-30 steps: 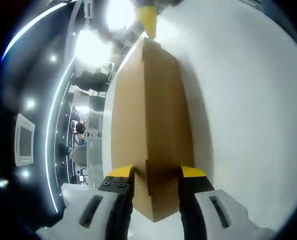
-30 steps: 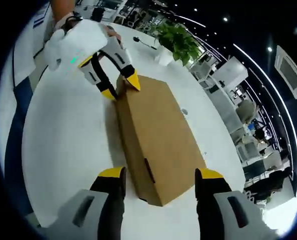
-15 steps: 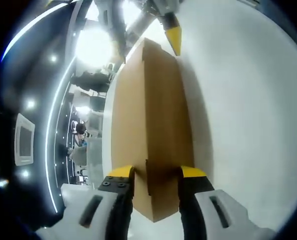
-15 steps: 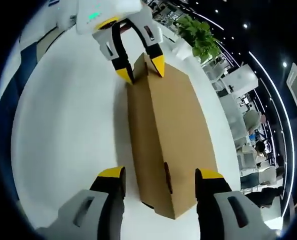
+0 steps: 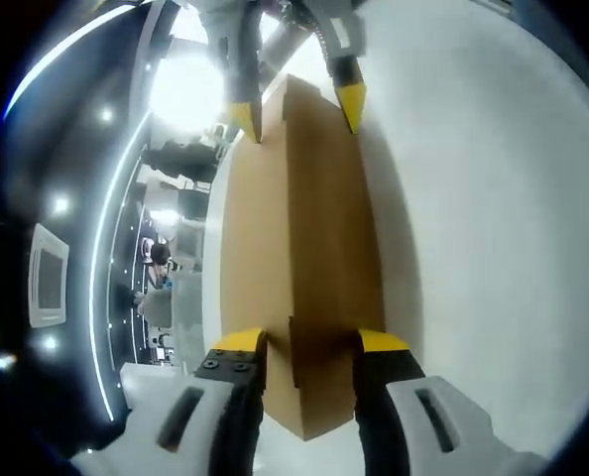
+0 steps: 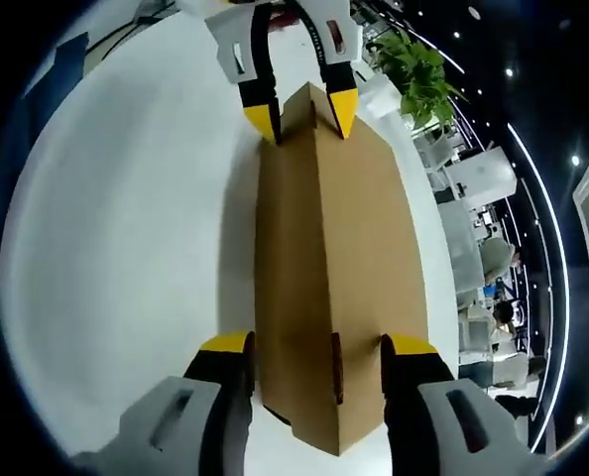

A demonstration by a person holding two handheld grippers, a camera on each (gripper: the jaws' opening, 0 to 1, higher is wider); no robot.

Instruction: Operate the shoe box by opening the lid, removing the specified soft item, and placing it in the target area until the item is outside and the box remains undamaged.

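Shoe box [image 6: 339,258], a long plain brown cardboard carton with its lid down, lying lengthwise on a white table [image 6: 126,248] and seen end-on from both ends. In the left gripper view the box [image 5: 299,258] runs away from the camera, and the left gripper [image 5: 311,349] straddles its near end: the two yellow-tipped jaws stand one on each side of the near corner, close against the cardboard, parted about as wide as the box end; whether they press on it cannot be told. At the far end of the box in this view the right gripper [image 5: 296,107] comes in from the top, its yellow tips set to either side of the far corner. The right gripper view gives the reverse arrangement: the right gripper [image 6: 314,349] brackets the near end of the box, jaws parted to about the box's width and just beside its two faces, while the left gripper [image 6: 302,111] flanks the far corner in the same way. A small dark slot marks the near end face in each view. A potted green plant [image 6: 413,64] stands on the table beyond the box, to the right in the right gripper view. Office furniture and ceiling lights lie past the table edge.
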